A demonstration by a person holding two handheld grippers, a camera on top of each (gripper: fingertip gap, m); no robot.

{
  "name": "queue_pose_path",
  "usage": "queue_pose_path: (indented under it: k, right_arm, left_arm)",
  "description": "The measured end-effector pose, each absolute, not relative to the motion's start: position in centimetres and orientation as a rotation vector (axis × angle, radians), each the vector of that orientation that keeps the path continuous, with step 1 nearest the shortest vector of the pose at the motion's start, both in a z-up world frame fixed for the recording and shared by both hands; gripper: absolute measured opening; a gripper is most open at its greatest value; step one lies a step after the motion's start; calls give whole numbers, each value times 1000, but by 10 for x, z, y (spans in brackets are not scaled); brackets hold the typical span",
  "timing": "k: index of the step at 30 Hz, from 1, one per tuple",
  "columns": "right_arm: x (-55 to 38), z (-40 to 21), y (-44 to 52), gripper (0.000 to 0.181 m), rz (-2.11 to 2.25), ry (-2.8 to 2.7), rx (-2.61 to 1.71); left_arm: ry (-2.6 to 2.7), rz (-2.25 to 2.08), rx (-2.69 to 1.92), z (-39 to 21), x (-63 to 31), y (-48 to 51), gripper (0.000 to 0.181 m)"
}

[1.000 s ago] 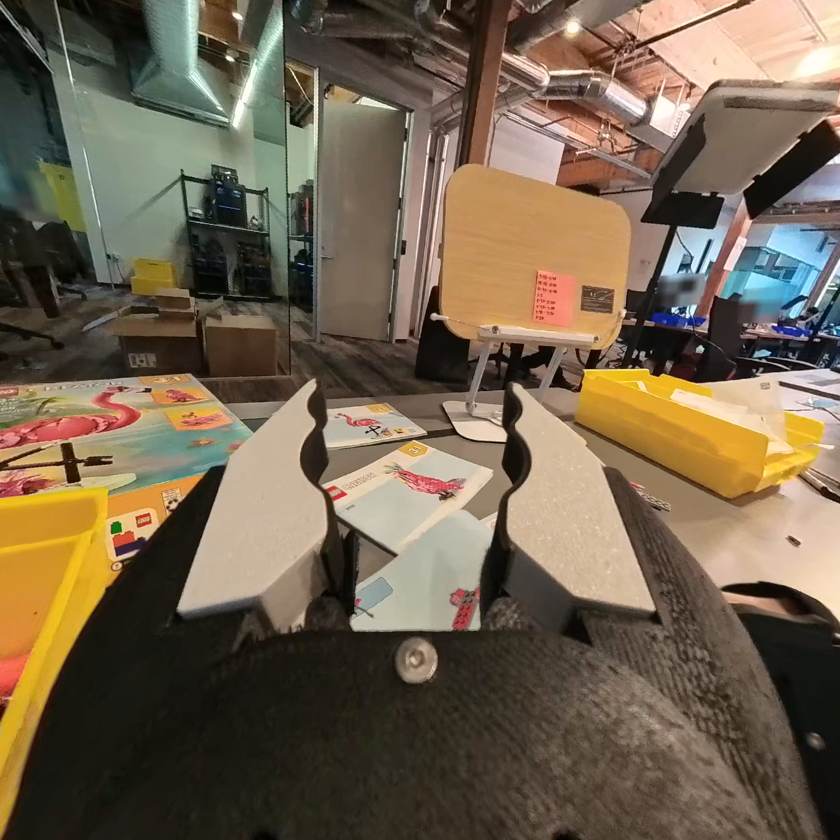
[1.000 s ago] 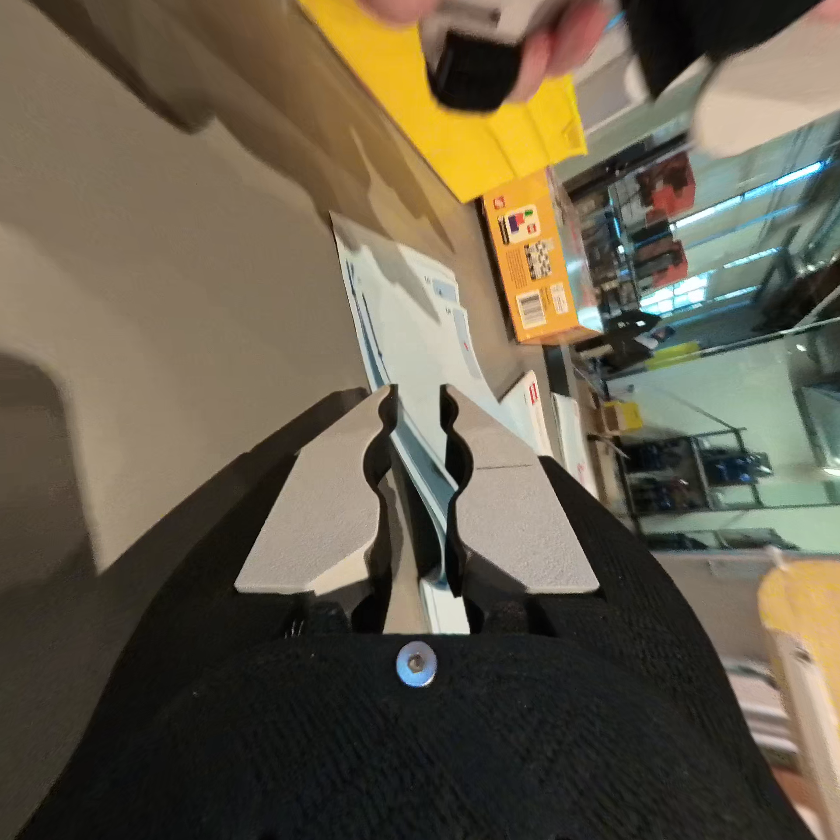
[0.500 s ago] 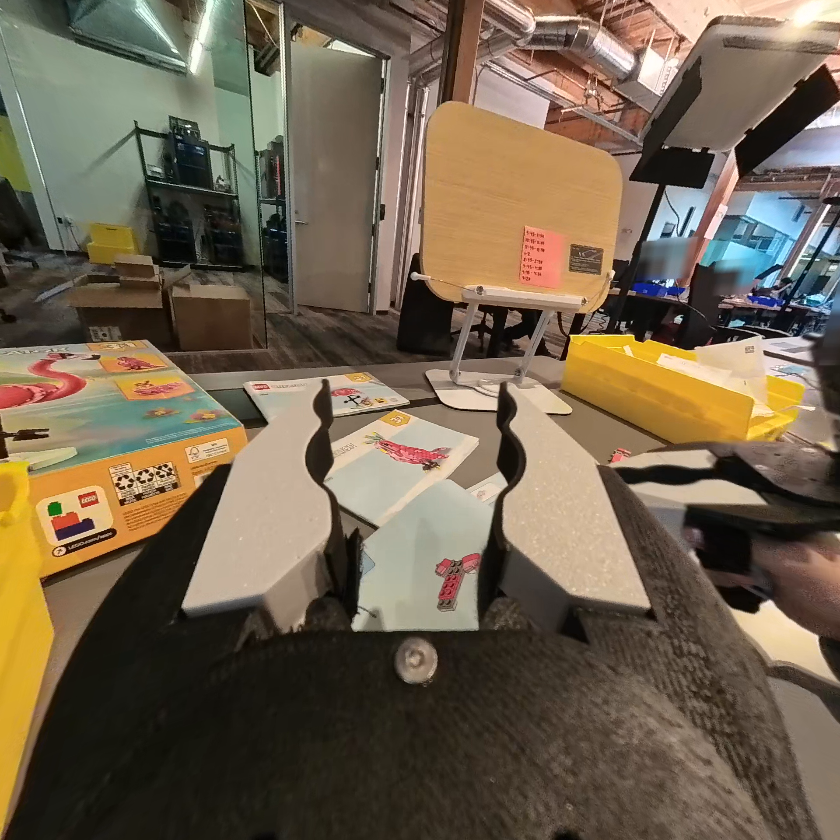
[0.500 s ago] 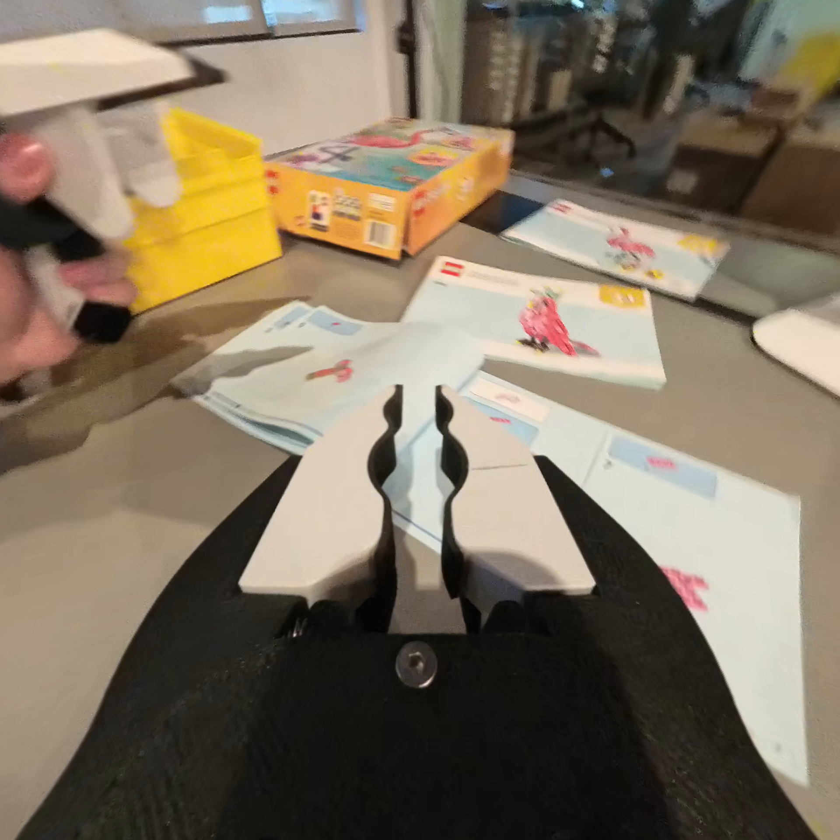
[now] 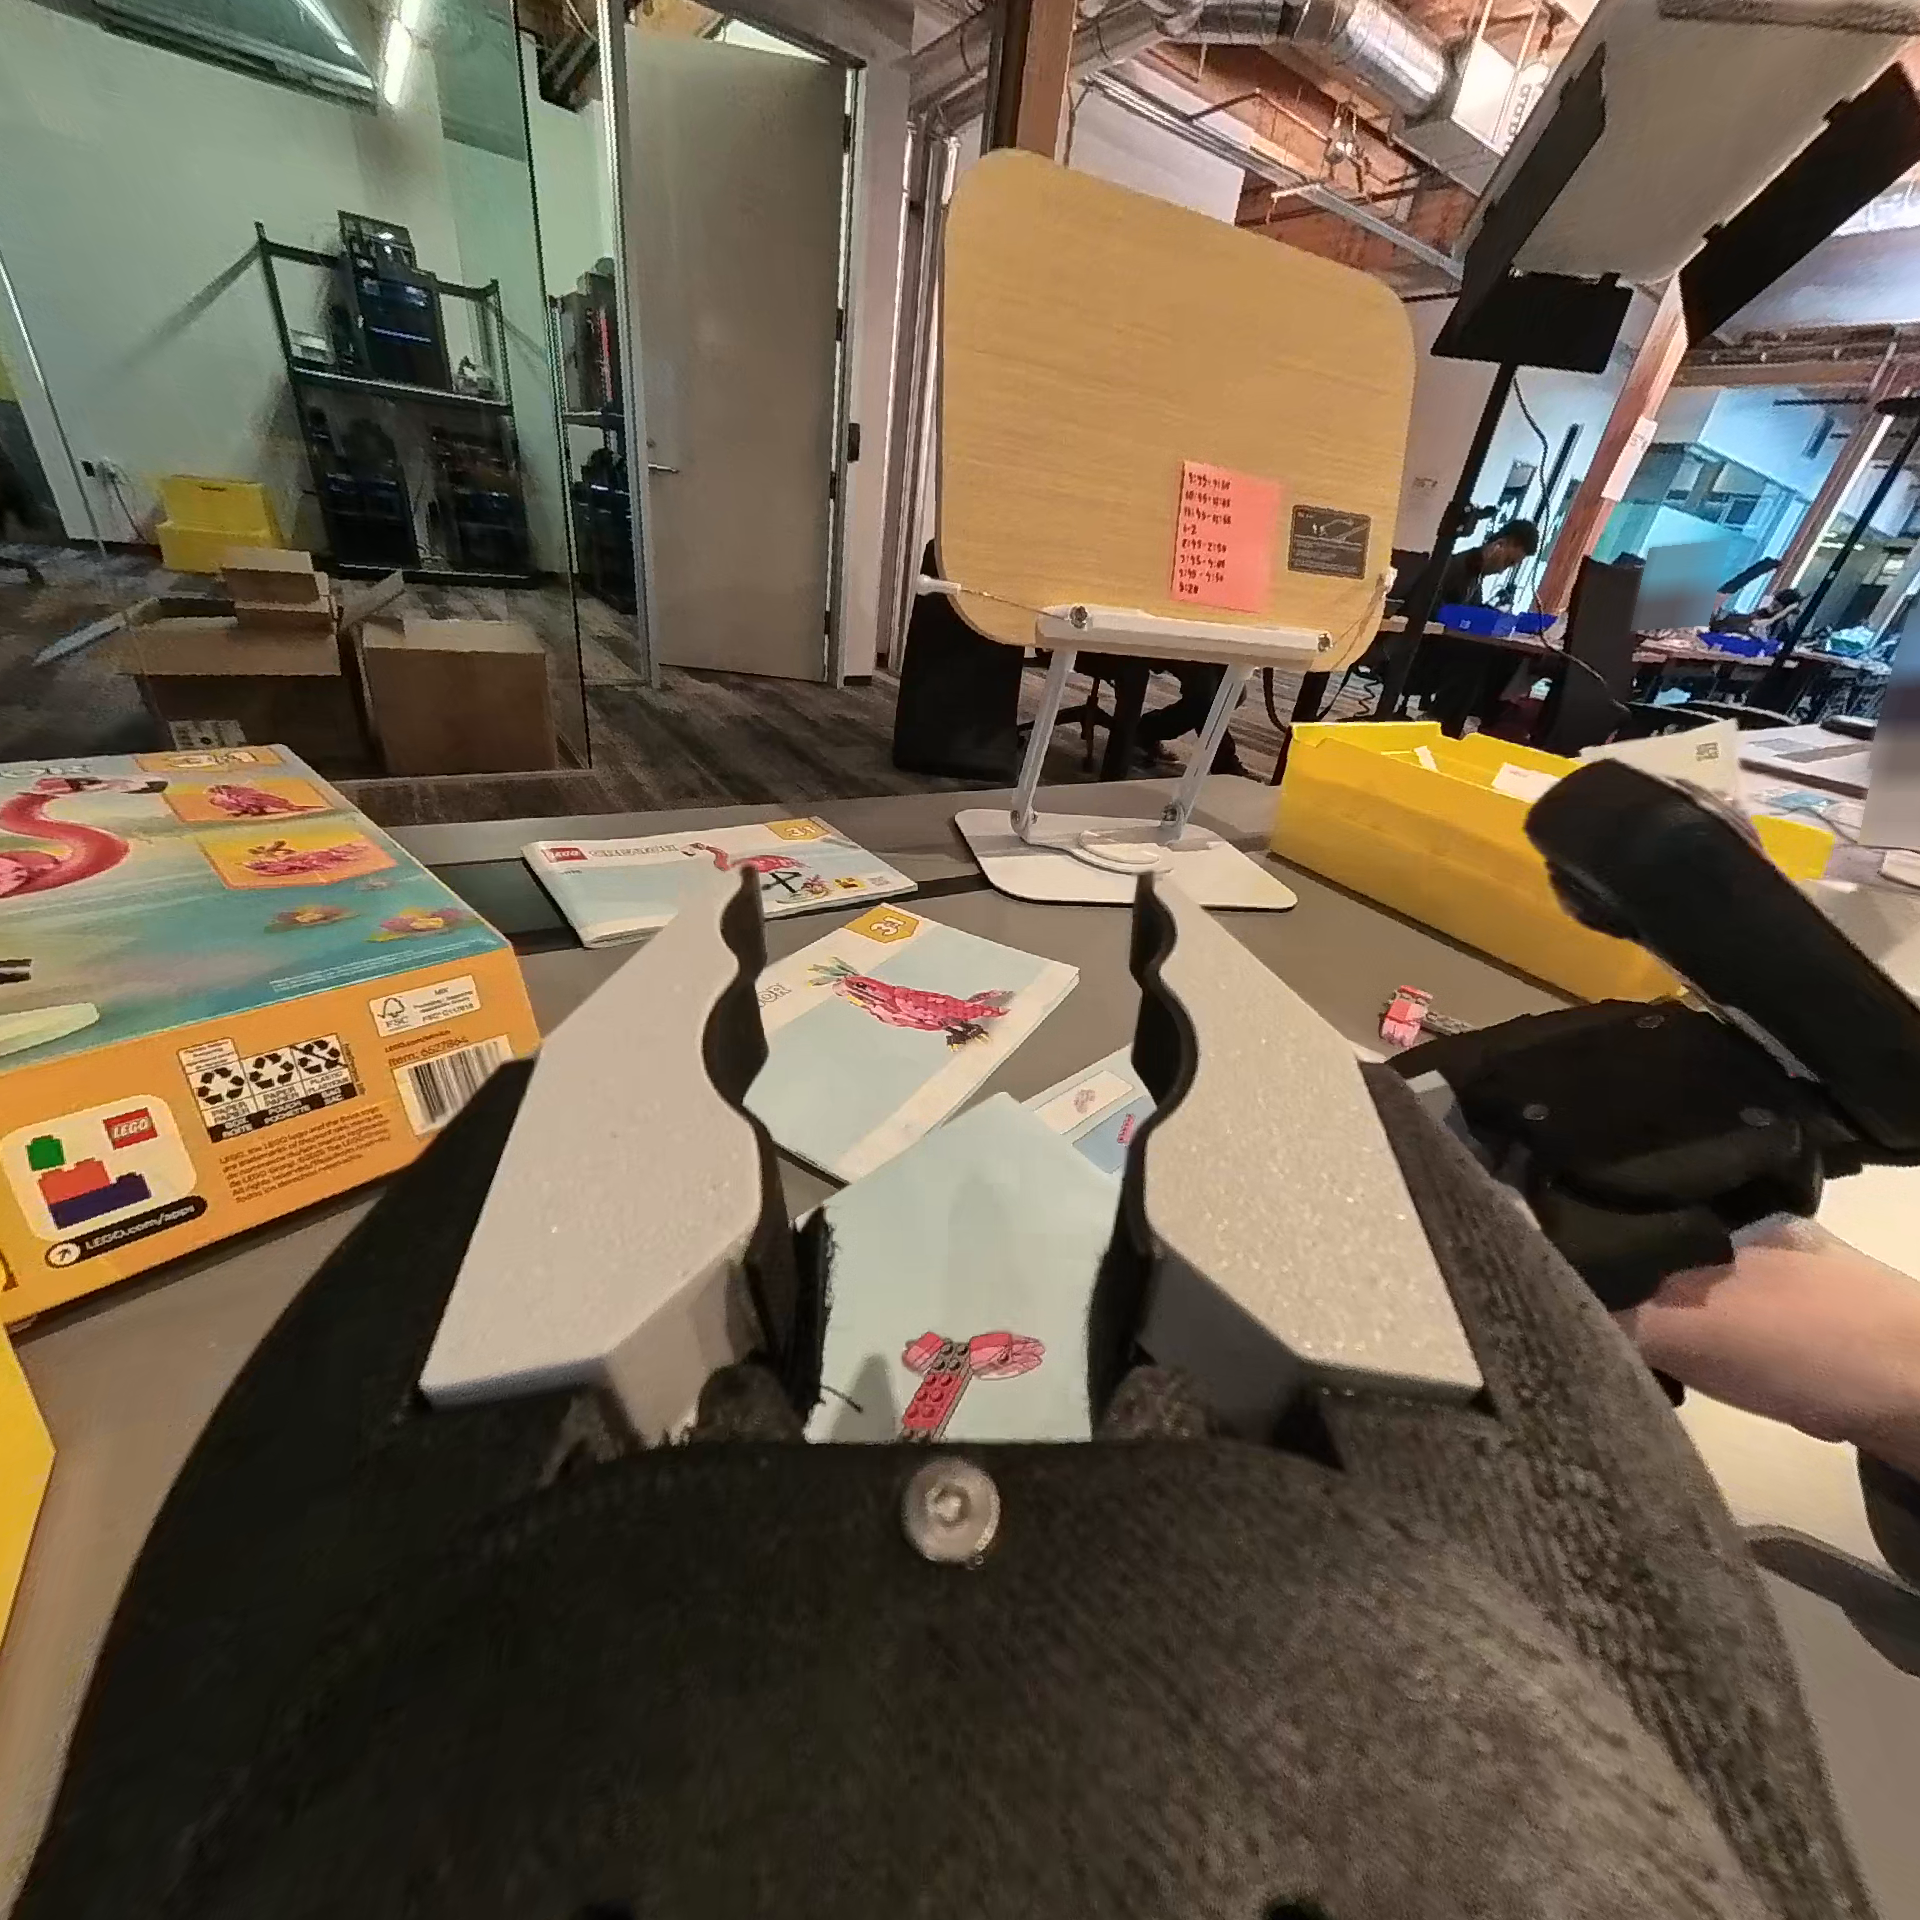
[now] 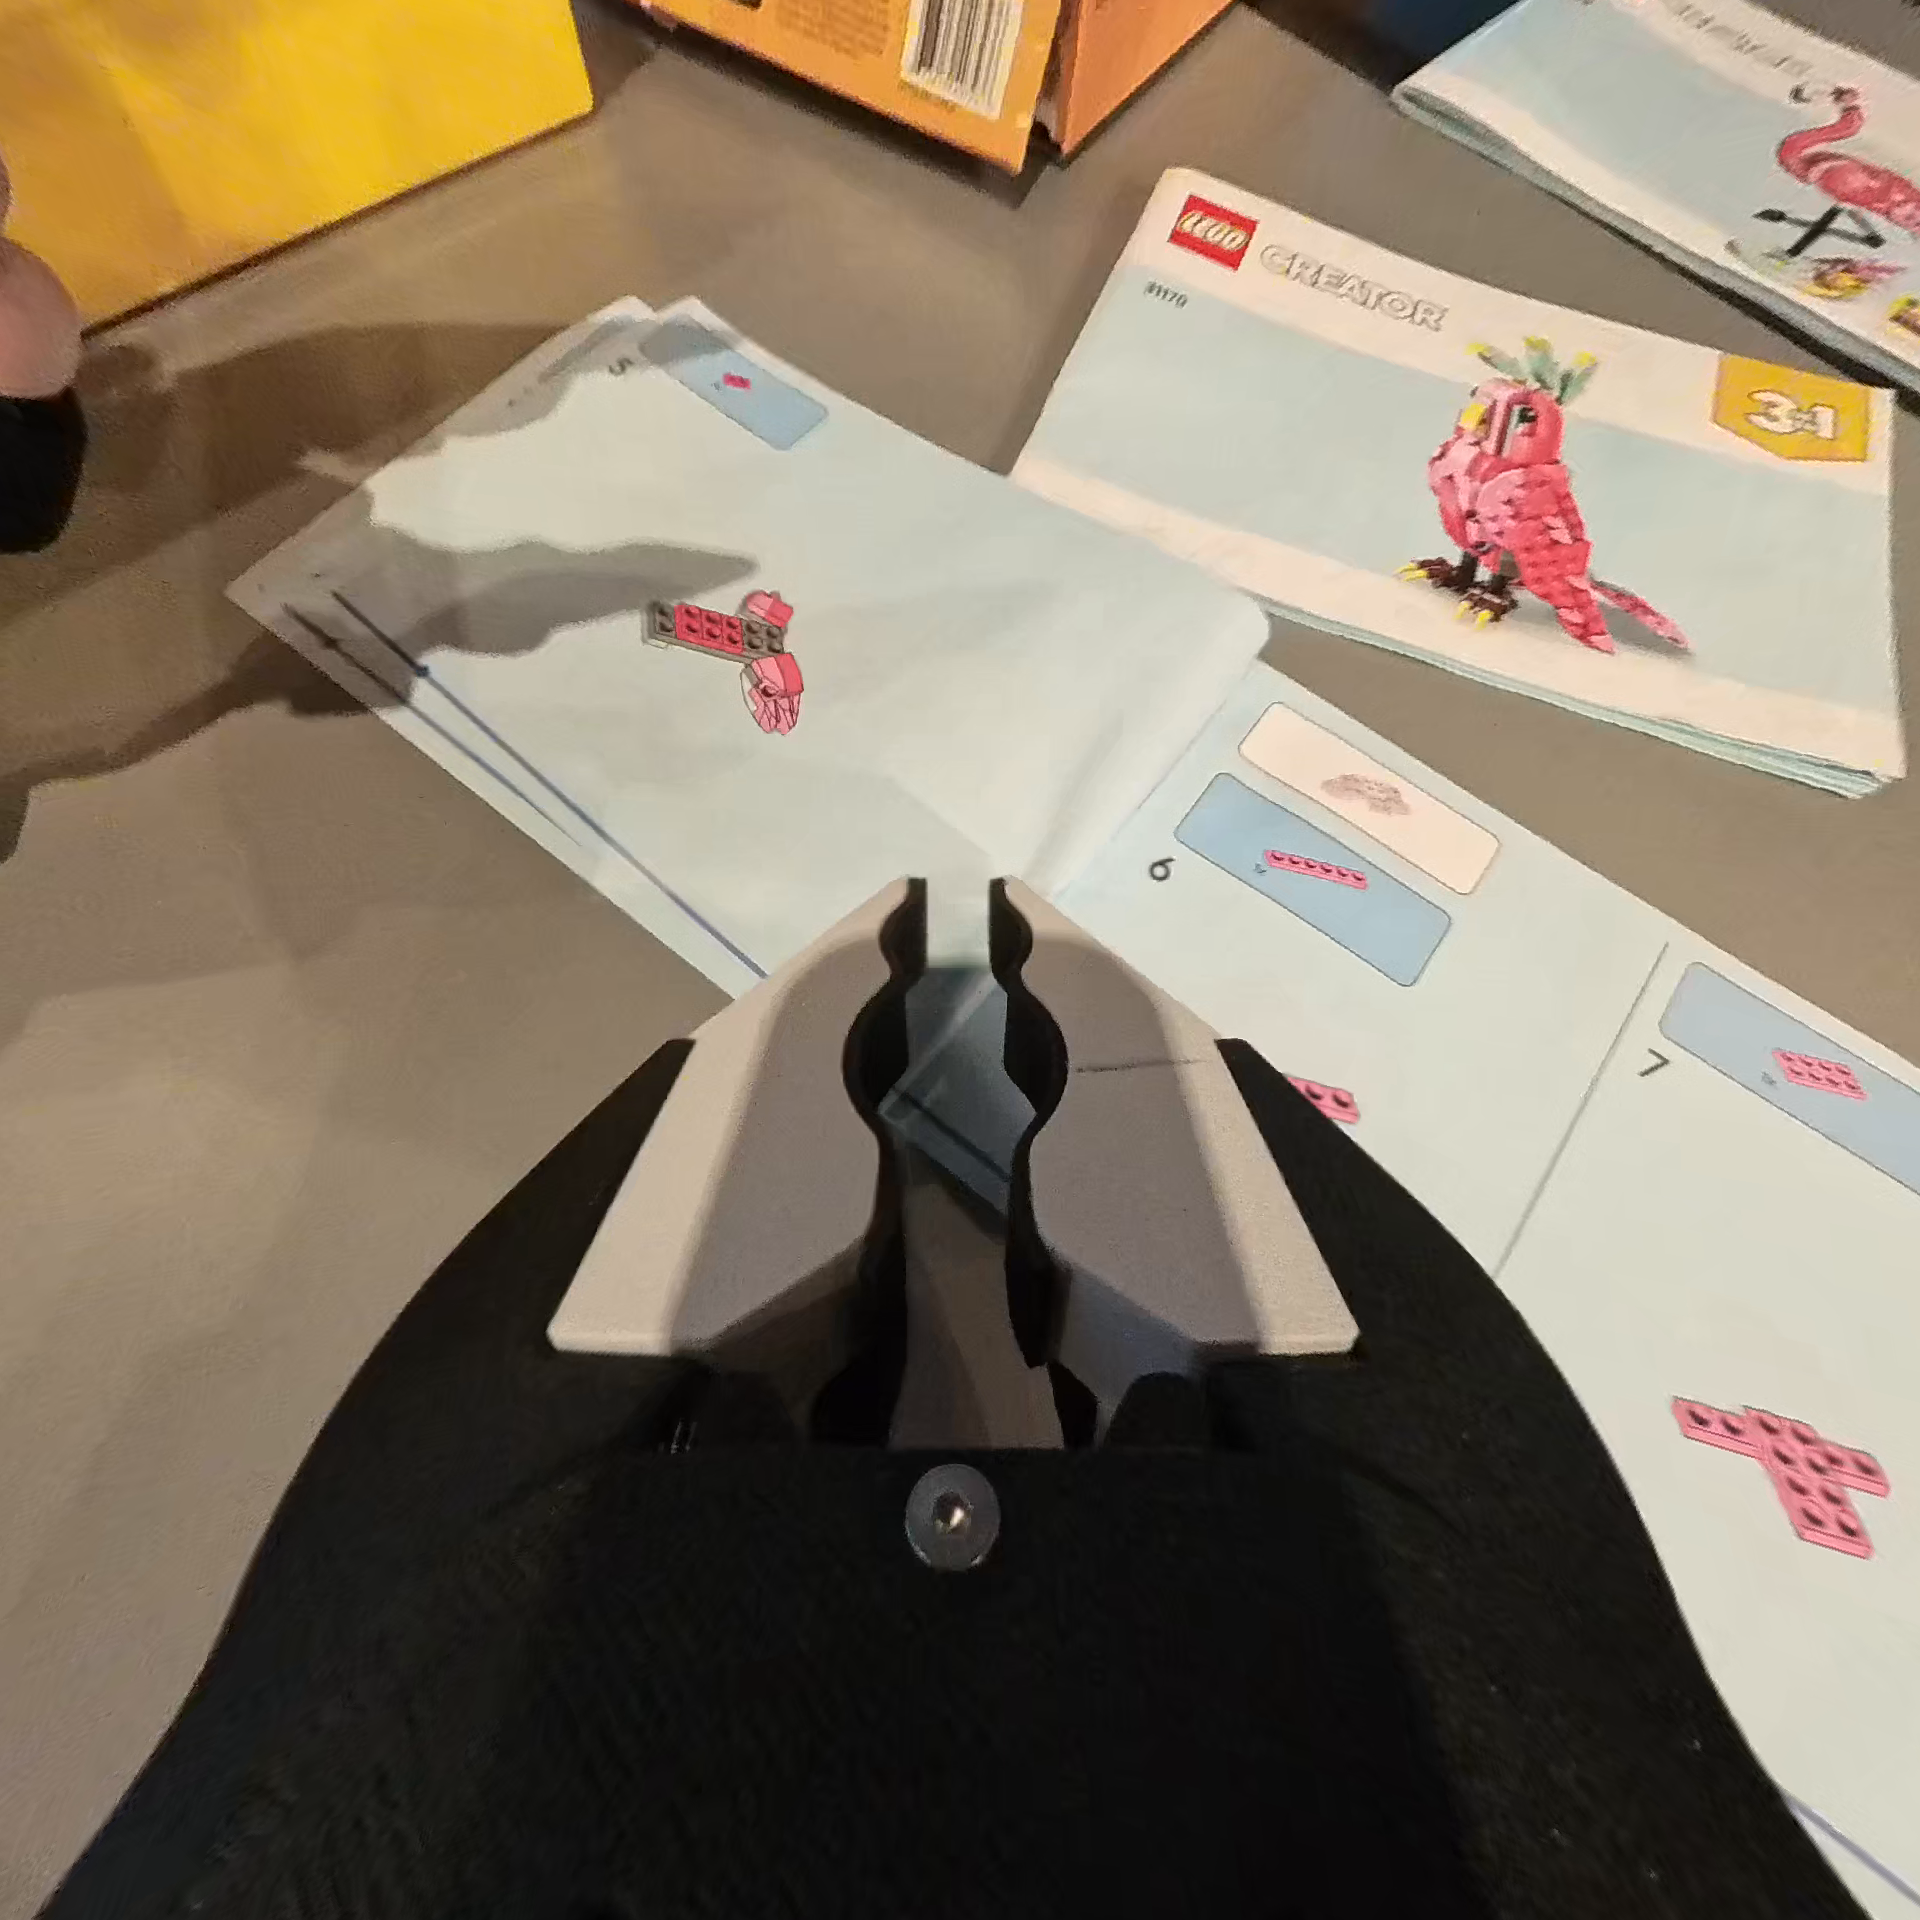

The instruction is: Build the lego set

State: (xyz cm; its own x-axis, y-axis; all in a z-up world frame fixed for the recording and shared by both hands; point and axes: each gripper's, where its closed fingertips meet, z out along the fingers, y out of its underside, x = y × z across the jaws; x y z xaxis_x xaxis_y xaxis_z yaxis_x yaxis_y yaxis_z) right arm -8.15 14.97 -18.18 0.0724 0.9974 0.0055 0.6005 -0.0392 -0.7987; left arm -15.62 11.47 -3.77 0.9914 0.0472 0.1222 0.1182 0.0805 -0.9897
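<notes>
An open instruction booklet [image 6: 831, 540] lies flat on the grey table and also shows in the left wrist view [image 5: 966, 1226]. My right gripper [image 6: 954, 888] hovers over its middle fold with the fingers almost together and nothing between them. It also shows at the right of the left wrist view [image 5: 1662, 1039], held by a hand. My left gripper [image 5: 940, 904] is wide open and empty above the same booklet. A small pink lego piece [image 5: 1403, 1013] lies on the table to the right.
A closed parrot booklet [image 6: 1351, 468] and a flamingo booklet [image 6: 1714, 125] lie beyond the open one. The orange set box [image 5: 239, 987] is at the left. A yellow bin [image 5: 1455, 831] is at the right, another [image 6: 260, 125] at the near left. A wooden board on a stand [image 5: 1174, 416] is behind. About 15 cm separates my left fingertips from my right.
My right gripper has swung from a sideways tilt to point down over the open booklet and has come into the left wrist view. My left gripper has stayed open and shifted slightly.
</notes>
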Motion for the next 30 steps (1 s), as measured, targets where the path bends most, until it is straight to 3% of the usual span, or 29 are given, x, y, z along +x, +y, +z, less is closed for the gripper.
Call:
queue_pose_path:
  k: [6,10,17,23,27,30]
  right_arm:
    - [-69,-143,162,24,975,-1380,-1593]
    - [-1,-118,244,31,677,-1107,-1578]
    - [107,-167,332,46,464,-870,-1949]
    - [110,-191,335,36,468,-974,-2079]
    - [110,-190,338,16,447,-973,-2073]
    - [111,-190,338,15,450,-967,-2078]
  left_arm:
    - [-92,-49,-1509,-46,-149,119,70]
    - [-104,-88,-1522,-58,-152,123,70]
    - [-155,-61,-1490,-52,-170,116,69]
    - [-221,-31,-1450,-44,-193,106,68]
    - [-245,-23,-1438,-42,-201,102,68]
    - [-251,4,-1426,-38,-206,98,67]
